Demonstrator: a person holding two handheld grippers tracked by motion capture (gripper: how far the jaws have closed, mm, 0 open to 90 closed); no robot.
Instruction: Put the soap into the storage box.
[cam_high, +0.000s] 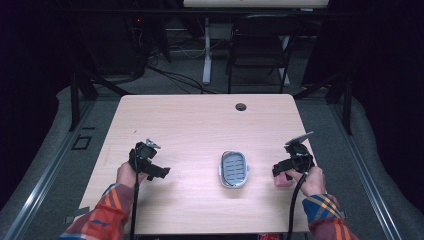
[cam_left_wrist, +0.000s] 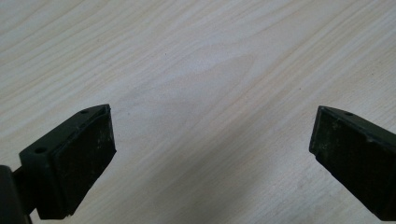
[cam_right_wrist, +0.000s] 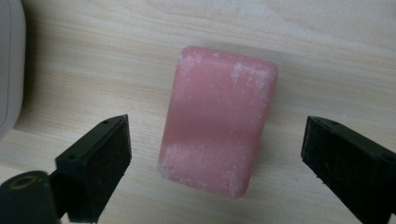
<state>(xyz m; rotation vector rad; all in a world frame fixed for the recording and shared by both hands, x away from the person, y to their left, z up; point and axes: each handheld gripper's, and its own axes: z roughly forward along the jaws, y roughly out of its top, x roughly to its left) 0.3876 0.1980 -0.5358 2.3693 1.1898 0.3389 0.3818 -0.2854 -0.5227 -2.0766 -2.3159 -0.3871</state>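
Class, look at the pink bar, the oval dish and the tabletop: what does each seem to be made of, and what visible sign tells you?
Pink bar: probably soap; matte, waxy, with whitish powdery patches and rounded corners.
Oval dish: likely plastic; smooth pale rim, grey ribbed inside.
Tabletop: pale wood or wood-look laminate; printed-looking grain, even low sheen, so which one is uncertain.

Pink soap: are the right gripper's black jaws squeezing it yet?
Apart. In the right gripper view the pink soap lies flat on the table, with bare wood showing between it and each jaw of the right gripper.

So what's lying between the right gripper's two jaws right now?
A pink soap bar lies flat on the table between the right gripper's open jaws, with a gap on each side, as the right gripper view shows.
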